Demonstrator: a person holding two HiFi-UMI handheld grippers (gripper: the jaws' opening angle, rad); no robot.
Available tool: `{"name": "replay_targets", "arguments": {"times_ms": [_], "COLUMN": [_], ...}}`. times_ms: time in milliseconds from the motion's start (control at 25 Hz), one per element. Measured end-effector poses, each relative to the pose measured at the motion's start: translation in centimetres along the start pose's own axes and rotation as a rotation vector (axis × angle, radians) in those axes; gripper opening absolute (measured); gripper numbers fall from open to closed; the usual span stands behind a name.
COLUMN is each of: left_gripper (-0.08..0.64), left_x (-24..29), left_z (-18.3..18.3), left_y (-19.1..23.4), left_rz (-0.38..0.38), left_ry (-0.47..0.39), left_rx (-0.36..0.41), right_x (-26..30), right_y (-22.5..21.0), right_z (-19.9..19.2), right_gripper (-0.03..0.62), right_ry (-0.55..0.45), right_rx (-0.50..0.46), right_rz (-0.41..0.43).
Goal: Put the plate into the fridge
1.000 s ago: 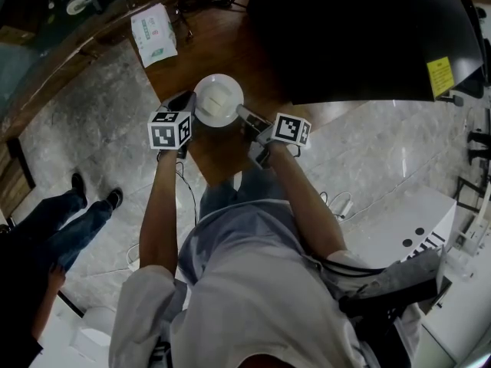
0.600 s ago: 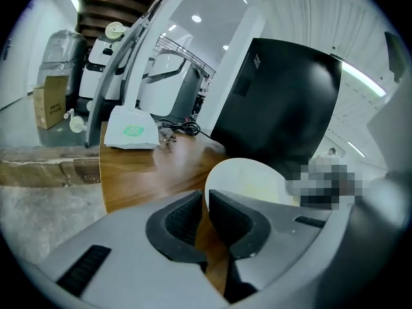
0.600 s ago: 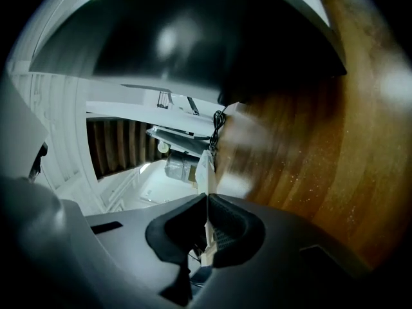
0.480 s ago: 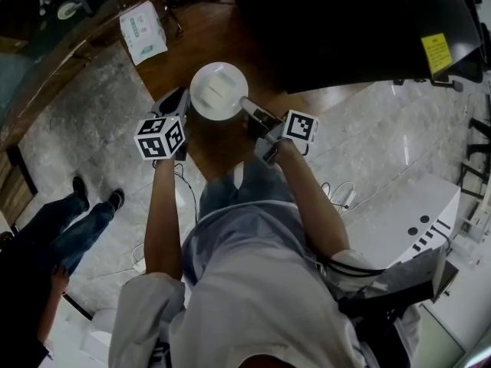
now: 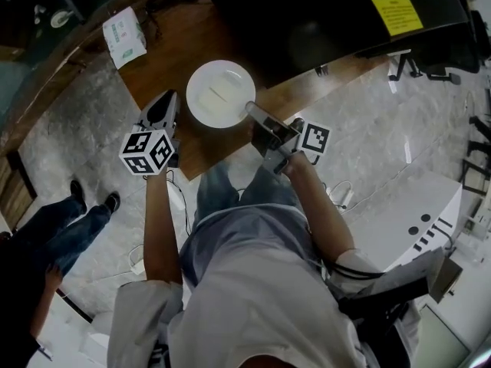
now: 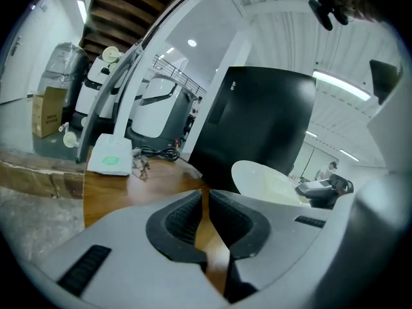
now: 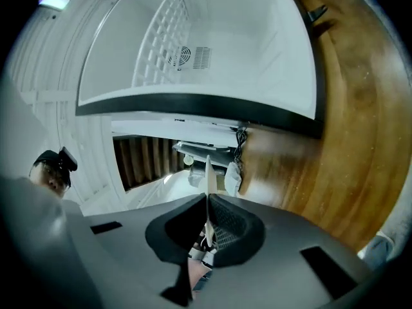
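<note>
Over the wooden table [image 5: 188,48], the right gripper [image 5: 254,112] was pinching the plate [image 5: 219,94] by its rim at 4 o'clock, with the fridge [image 5: 330,14] off at 1 o'clock. The left gripper [image 5: 166,104] sat at the plate's 8 o'clock, jaws pressed together on nothing.

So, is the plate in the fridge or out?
Out. The plate is over the wooden counter beside the black fridge, its rim clamped in the right tongs.

The plate [image 7: 208,171], seen edge-on, is clamped between the jaws of the right gripper [image 7: 207,205], with the white-walled fridge [image 7: 219,50] shown beyond.
</note>
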State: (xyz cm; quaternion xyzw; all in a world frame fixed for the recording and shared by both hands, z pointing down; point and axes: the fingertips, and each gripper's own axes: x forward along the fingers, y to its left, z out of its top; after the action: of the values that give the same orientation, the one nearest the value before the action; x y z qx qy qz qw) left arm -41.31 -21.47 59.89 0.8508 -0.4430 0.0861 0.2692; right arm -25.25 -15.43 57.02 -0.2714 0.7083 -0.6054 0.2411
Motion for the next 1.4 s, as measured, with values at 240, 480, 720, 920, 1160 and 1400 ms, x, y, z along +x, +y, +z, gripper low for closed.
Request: {"name": "replay_targets", "arguments": {"times_ms": [240,480,720,920,1160,1400], "left_gripper": [0.021,0.021,0.023,0.021,0.021,0.021], "left_x": [0.1,-0.9,-1.8,-2.1,-3.8,-1.7], "left_z": [1.1,-0.1,0.5,2.8,6.8,9.3], "left_y": [-13.1,-26.5,-35.8,-41.4,-45.4,-50.3], "left_rz": [0.004,0.103,0.147,0.126,0.160,0.191], "left_ry": [-0.130,-0.213,-0.273,-0.332,-0.422,-0.455], "left_rx": [0.082,0.088,0.119,0.190,0.299,0.369], "right_x": [-9.6,-21.8,-29.9,-33.8,-35.3,-37.2], "right_y": [4.5,9.1,13.3,16.9,21.5,24.2], "right_z": [3.3,6.7,9.5,11.4,13.2,17.5], "right_gripper": [0.025,0.025,0.025,0.025,0.025,0.025], "right_ry": [0.100,0.234,0.293,0.240,0.113,-0.043], "right_rx": [-0.048,-0.092,-0.119,-0.092,-0.163,-0.226], "right_rz": [0.047,0.109,0.124,0.143,0.127,0.086]}}
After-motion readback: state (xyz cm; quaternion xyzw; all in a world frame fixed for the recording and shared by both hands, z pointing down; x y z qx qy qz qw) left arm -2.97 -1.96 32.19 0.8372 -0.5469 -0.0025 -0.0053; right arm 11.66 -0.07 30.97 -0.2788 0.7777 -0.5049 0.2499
